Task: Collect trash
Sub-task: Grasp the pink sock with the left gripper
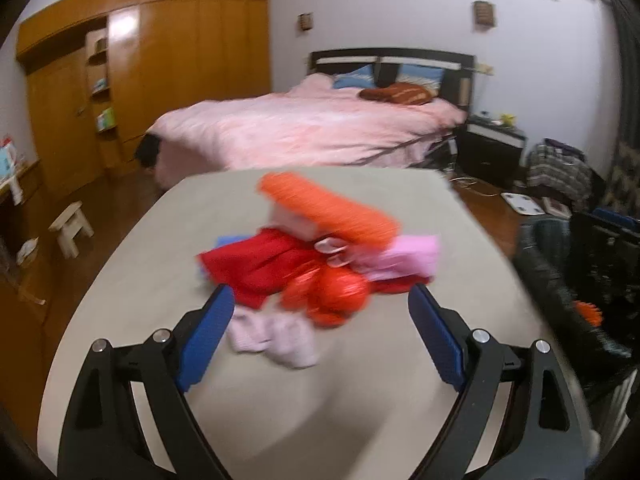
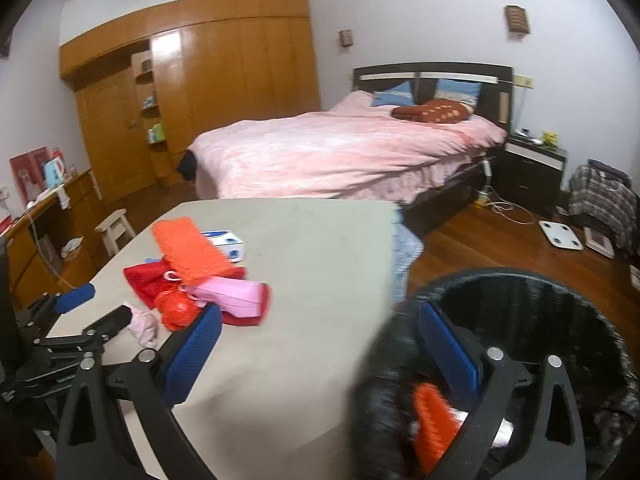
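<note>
1. We see the beige tabletop [image 1: 160,264] filling the left wrist view, with the pink bed [image 2: 340,152] at 12 o'clock.
2. The black bin [image 2: 560,312] sits at our 3 o'clock, an orange scrap [image 2: 432,424] inside.
3. The trash pile [image 1: 316,256], orange, red and pink, lies mid-tabletop, blurred; possibly wrappers.
4. Our left gripper [image 1: 320,336] is spread, nothing held.
5. Our right gripper [image 2: 320,352] is spread and empty over the bin's rim.

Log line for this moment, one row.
left tool: open, empty, facing trash pile | right tool: open, empty, beside black bin | orange piece: in bin | table: pile uncollected
</note>
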